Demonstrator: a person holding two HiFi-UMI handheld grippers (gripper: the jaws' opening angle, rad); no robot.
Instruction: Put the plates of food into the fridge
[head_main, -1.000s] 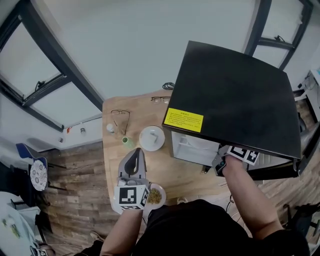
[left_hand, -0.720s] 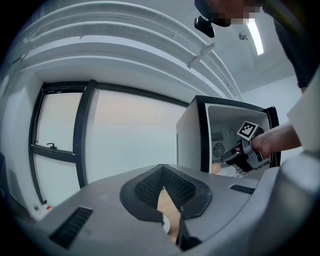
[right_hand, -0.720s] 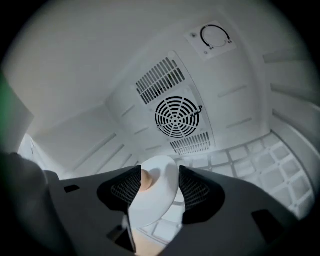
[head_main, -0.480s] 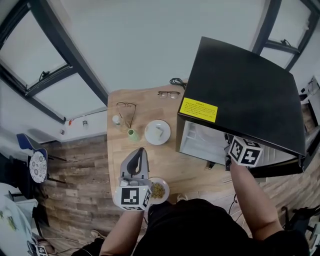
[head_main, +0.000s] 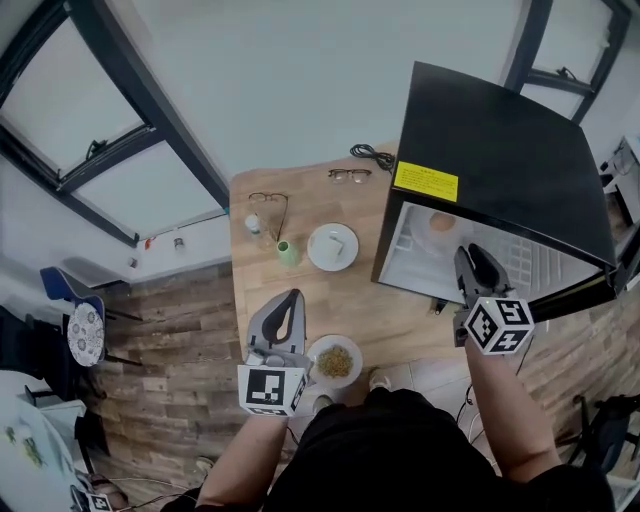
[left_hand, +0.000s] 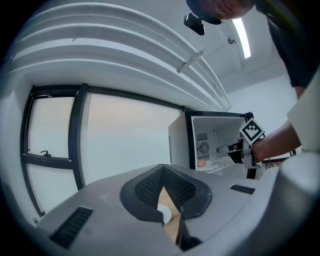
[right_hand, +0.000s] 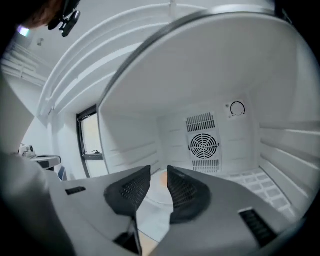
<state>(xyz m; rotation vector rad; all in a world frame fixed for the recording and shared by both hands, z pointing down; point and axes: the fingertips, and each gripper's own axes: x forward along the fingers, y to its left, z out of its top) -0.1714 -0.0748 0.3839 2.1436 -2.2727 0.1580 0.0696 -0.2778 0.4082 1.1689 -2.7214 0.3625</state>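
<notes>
**Both grippers empty; one plate in the fridge, two on the table**

The right gripper (right_hand: 159, 175) hangs at the mouth of the open fridge (head_main: 500, 150). Its jaws stand a narrow gap apart and have just been closing, with nothing between them. It grips nothing and touches nothing. In the head view, this gripper (head_main: 470, 258) sits in front of the white inside of the fridge and points in.

The left gripper (left_hand: 162, 175) is clenched, its tips meeting, and it holds nothing. In the head view, it (head_main: 292, 296) is over the wooden table (head_main: 390, 310), well apart from the fridge.

There are three plates. One plate with orange food (head_main: 440, 222) stands inside the fridge, on its floor toward the back; the right gripper view shows it just beyond the jaws. A second plate with yellowish food (head_main: 335, 360) lies at the near edge of the table, just beside the body of the left gripper and not in its jaws. A third plate (head_main: 333, 247), with something pale on it, lies farther back on the table.

There are two pairs of glasses, one (head_main: 268, 205) near the table's far left and one (head_main: 348, 175) near its far edge. One green cup (head_main: 288, 253) stands just left of the third plate, with one small bottle (head_main: 253, 223) near it. One dark cable (head_main: 372, 155) lies beside the fridge.
</notes>
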